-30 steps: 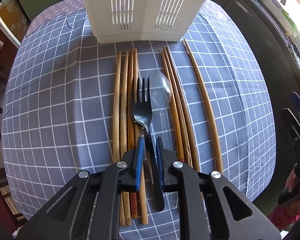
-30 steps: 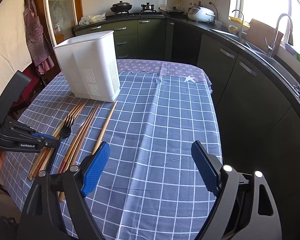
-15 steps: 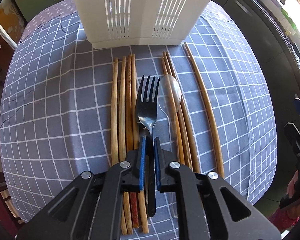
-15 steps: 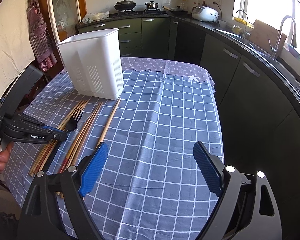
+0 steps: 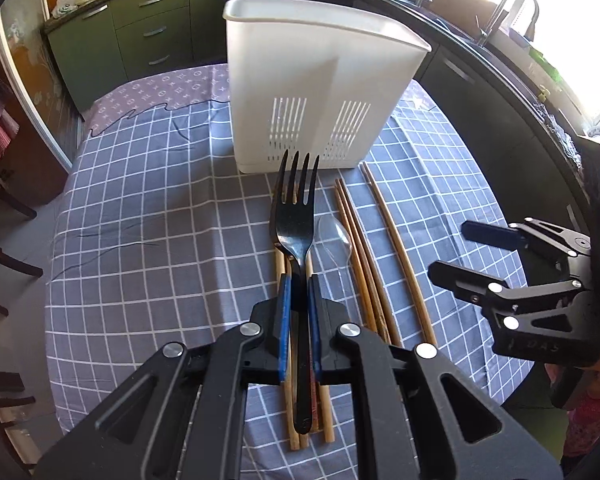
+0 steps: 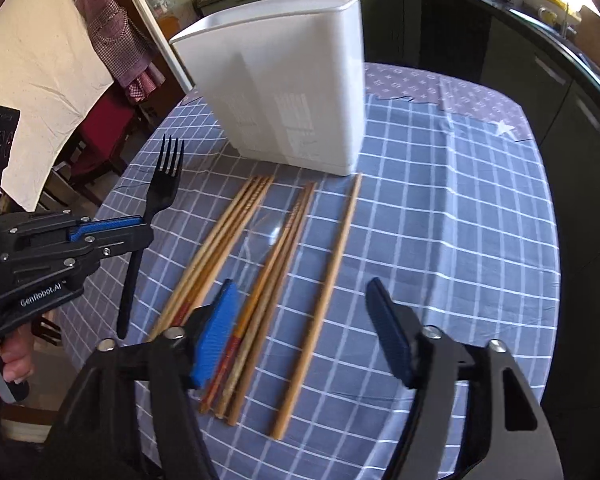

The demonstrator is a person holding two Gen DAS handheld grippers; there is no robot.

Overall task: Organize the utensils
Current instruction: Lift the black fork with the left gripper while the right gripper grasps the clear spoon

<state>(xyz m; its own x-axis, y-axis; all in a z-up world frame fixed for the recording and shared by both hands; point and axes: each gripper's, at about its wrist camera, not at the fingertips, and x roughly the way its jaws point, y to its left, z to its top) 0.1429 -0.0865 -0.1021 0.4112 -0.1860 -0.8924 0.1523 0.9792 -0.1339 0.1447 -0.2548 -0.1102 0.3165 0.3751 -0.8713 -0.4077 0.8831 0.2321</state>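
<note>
Left gripper (image 5: 298, 304) clamped on black plastic fork (image 5: 297, 216), jaws narrow on its handle, tines pointing toward white utensil caddy (image 5: 320, 92). Fork lifted clear of the counter (image 5: 148, 240), handle end sticking out behind the blue pads. In right wrist view, fork (image 6: 162, 196) up in the air over the left edge of the counter (image 6: 460, 220), tilted tines-up, left gripper (image 6: 112, 232) beside it.

Right gripper (image 6: 300, 328) jaws wide, nothing between them, hovering over the near edge above the chopsticks (image 6: 284, 280). Same gripper (image 5: 480, 256) visible at right in left wrist view, over the right edge.

Caddy (image 6: 284, 92) upright toward the far side of the counter, slotted wall facing the utensils. Wooden chopsticks (image 5: 380, 240) lying in loose rows on the checked tablecloth just in front of the caddy, tips nearly touching its base. Clear plastic spoon (image 5: 334, 236) flat among the chopsticks, bowl toward the caddy, just right of the raised fork.
</note>
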